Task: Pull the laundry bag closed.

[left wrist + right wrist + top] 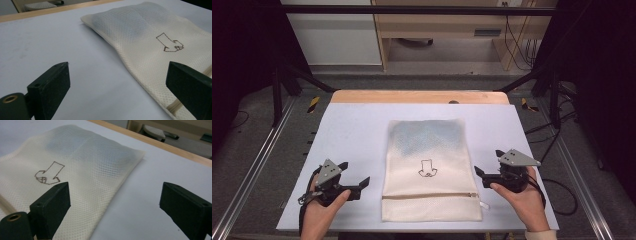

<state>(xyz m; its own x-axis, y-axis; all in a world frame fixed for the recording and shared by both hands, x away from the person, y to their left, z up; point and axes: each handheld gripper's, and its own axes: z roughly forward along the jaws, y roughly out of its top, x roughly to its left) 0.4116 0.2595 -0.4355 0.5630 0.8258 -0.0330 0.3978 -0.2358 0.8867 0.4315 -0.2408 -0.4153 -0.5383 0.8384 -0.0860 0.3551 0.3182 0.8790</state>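
Mesh bag (pixel 428 170) (zipped), flat between open hand-held grippers

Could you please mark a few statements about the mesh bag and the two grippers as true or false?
1. The mesh laundry bag lies flat between the two grippers. True.
2. The left gripper clamps the bag's edge. False: it is open, beside the bag.
3. The bag's zipper is closed. True.
4. The right gripper is shut. False: its jaws stand apart.
5. An outline drawing marks the bag. True.
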